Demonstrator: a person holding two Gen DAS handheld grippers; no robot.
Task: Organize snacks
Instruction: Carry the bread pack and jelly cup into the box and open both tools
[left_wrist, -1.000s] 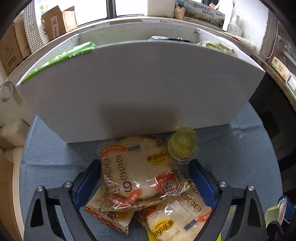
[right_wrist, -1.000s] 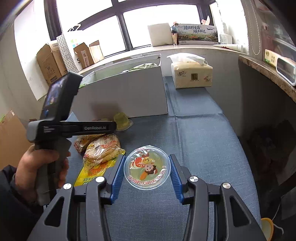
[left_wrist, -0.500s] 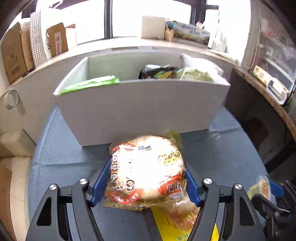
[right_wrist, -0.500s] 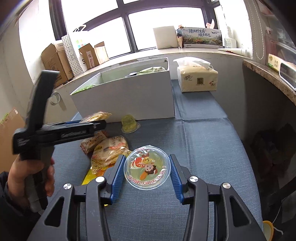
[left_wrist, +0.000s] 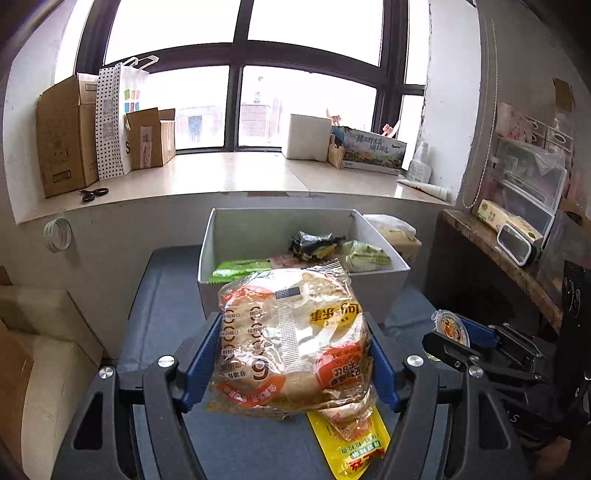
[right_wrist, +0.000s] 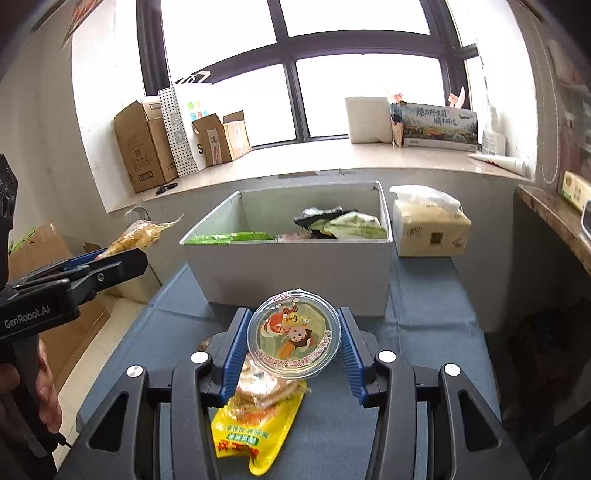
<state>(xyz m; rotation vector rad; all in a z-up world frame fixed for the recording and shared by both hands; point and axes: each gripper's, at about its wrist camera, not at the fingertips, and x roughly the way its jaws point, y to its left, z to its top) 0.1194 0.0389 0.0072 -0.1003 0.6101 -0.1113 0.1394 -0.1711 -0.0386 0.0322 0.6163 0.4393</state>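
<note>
Crinkly clear-wrapped rice-cracker packet, lifted off the blue cloth since a second ago, pinched between left gripper jaws short of the white open-topped box. Likewise raised: round cartoon-lidded jelly cup, clamped by right gripper. Both seemingly ready for dropping in.

**Backlit views, blown-out window, heavy fisheye bend**

Daylight pours in from the window behind the sill, and its panes are overexposed to near white in both views. The wall below and beside it sits dimmer by contrast. Glare streaks the clear wrapper of the bread pack and the lid of the jelly cup. Shadows on the blue bench are soft. Straight edges bow toward the dark, vignetted corners. Focus is mostly sharp; the far shelves at right look hazy.
</note>
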